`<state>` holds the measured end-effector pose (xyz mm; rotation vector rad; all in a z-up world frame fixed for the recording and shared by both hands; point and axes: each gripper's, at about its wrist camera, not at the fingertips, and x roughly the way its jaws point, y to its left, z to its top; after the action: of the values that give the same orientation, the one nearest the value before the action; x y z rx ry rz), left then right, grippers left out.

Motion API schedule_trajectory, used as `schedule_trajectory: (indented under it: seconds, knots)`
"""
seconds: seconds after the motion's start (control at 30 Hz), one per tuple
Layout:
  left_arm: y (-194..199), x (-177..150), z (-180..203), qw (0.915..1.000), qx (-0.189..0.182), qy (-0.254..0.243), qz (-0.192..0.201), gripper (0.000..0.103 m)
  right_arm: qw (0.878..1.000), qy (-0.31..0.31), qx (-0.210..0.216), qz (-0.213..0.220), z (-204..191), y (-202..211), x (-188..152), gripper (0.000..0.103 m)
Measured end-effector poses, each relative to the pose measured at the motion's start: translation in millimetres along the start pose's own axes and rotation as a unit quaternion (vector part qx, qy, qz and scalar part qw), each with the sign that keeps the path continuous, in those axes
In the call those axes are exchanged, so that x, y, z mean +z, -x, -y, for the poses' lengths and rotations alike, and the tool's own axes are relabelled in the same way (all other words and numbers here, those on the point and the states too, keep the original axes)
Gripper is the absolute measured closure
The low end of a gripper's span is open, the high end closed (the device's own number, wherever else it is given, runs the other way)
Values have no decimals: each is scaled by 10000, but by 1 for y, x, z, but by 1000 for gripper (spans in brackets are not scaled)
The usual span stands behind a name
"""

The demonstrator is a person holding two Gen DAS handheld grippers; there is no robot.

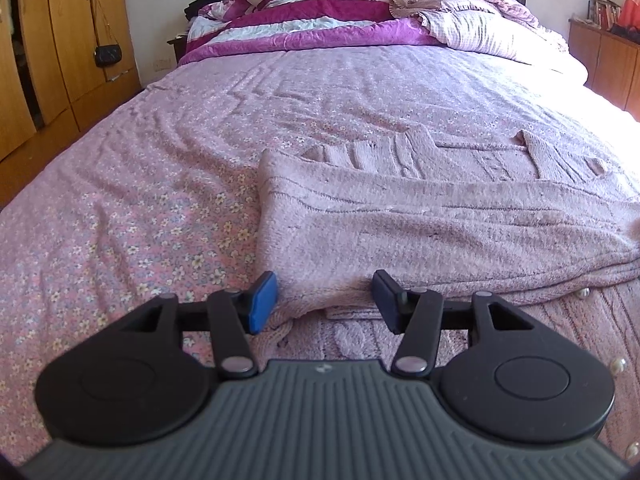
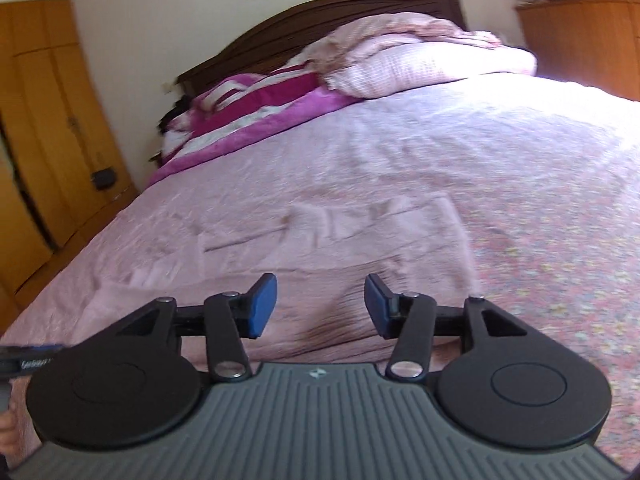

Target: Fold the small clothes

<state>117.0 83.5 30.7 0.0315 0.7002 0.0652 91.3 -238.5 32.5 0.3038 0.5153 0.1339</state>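
Note:
A pink knitted cardigan lies spread on the floral bedsheet, its upper layer folded across. Pearl buttons show along its near right edge. My left gripper is low over the cardigan's near left corner. Its jaws are open, and the folded edge lies between the blue pads without being pinched. In the blurred right wrist view the same cardigan stretches ahead. My right gripper hovers over its near part, open, with nothing between the fingers.
A magenta and white quilt and pink pillows are piled at the headboard. Wooden wardrobes with a small black bag stand on the left, and a low cabinet on the right. A hand shows at the lower left.

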Motion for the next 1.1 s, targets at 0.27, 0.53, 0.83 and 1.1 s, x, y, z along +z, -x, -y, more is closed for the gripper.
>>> schedule_trajectory:
  seconds: [0.27,0.53,0.83,1.1]
  knots:
    - [0,-2,1,10000,40,8,22,47,9992,92,-352,-160,-7,-11,-6,46]
    - [-2,-4,4,9999,114,49,69,47,9972,640,-236,-317,-33,-37,5,35]
    - [0,-4,0,9999,39,122,72,44,9889,861,-1169,-307,5,-28,-7,32]
    - [37,-8,-3,9995,-309,-55,105,37,9949,341,-932,-175,21,18,8,27]
